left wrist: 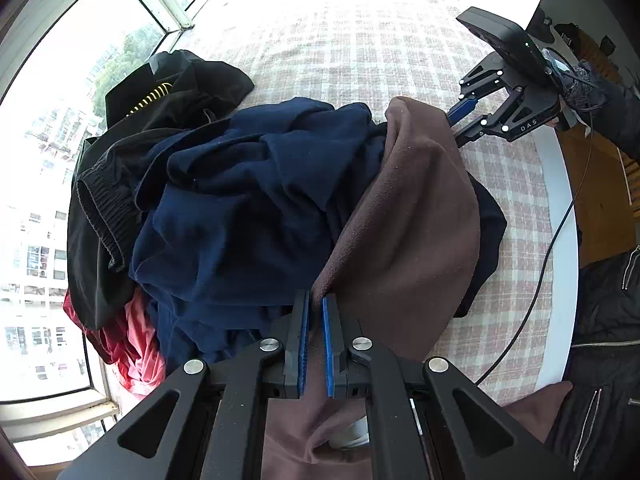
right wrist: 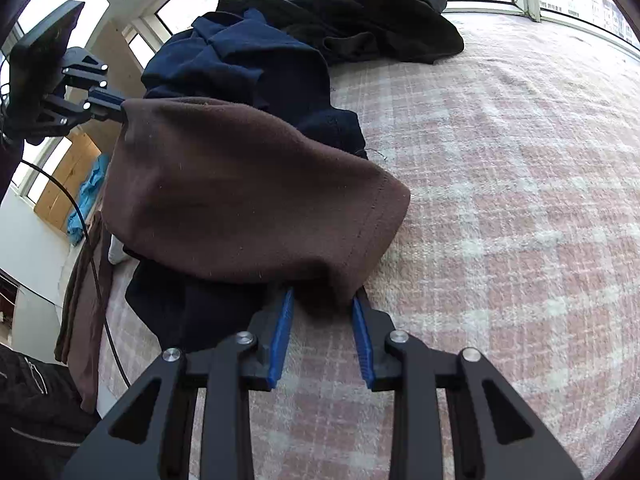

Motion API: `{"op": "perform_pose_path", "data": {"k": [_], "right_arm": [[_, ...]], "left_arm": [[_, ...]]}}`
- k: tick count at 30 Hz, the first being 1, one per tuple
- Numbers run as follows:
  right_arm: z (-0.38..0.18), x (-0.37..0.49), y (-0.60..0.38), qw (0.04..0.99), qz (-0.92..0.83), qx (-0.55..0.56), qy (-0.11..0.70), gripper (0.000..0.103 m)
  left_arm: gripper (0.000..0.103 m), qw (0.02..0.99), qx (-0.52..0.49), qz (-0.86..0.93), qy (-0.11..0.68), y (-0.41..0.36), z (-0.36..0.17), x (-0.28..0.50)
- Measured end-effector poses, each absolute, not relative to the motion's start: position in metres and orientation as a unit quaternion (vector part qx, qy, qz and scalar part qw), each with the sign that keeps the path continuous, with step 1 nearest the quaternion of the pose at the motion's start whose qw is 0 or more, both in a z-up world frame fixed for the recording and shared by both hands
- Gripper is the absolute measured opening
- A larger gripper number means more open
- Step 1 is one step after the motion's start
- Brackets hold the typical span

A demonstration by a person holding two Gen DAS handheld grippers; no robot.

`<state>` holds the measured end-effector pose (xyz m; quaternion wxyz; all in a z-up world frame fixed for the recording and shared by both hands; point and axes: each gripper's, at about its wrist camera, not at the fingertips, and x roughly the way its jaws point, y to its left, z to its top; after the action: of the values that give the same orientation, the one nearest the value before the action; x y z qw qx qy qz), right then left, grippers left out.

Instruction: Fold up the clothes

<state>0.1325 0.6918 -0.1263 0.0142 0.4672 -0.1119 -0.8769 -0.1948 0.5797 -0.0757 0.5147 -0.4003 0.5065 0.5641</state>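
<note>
A brown garment (left wrist: pixel 408 220) (right wrist: pixel 240 184) is stretched between my two grippers, above a pile of clothes on the bed. My left gripper (left wrist: pixel 316 304) (right wrist: pixel 118 106) is shut on one end of it, and the cloth hangs down behind the fingers. My right gripper (right wrist: pixel 322 296) (left wrist: pixel 456 124) is at the other end. Its blue-padded fingers stand apart, with the brown hem bunched between and over the tips. Under the brown garment lies a crumpled navy garment (left wrist: pixel 248 200) (right wrist: pixel 240 52).
A black garment (left wrist: pixel 168 92) (right wrist: pixel 380 28) with yellow trim and a red one (left wrist: pixel 132 340) lie in the pile by the window (left wrist: pixel 40 160). A pink plaid bed cover (right wrist: pixel 520 200) spreads to the right. A cable (left wrist: pixel 560 232) and a person's black jacket (left wrist: pixel 600 340) are at the bed's edge.
</note>
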Motion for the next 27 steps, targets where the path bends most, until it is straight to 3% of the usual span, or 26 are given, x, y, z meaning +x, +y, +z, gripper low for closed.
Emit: {"op": "perform_pose_path", "data": {"k": [7, 13, 20, 23, 24, 27], "right_arm": [[-0.085, 0.149, 0.695, -0.014, -0.891, 0.449, -0.072, 0.004], [-0.023, 0.166, 0.67, -0.013, -0.905, 0.426, 0.015, 0.004], [-0.043, 0.149, 0.65, -0.002, -0.888, 0.459, 0.024, 0.004], [-0.047, 0.15, 0.647, -0.004, -0.89, 0.456, 0.016, 0.004], [-0.048, 0.15, 0.647, -0.004, -0.89, 0.455, 0.013, 0.004], [-0.049, 0.153, 0.647, -0.011, -0.893, 0.45, 0.012, 0.004]], "left_arm": [[0.003, 0.514, -0.392, 0.575, 0.502, 0.567, -0.058, -0.193], [0.001, 0.515, -0.389, 0.594, 0.481, 0.559, -0.039, -0.195], [0.019, 0.574, -0.352, 0.528, 0.518, 0.606, -0.07, -0.153], [0.02, 0.571, -0.351, 0.518, 0.532, 0.62, -0.082, -0.151], [0.02, 0.569, -0.351, 0.515, 0.537, 0.625, -0.086, -0.15], [0.005, 0.564, -0.351, 0.506, 0.55, 0.638, -0.098, -0.148]]}}
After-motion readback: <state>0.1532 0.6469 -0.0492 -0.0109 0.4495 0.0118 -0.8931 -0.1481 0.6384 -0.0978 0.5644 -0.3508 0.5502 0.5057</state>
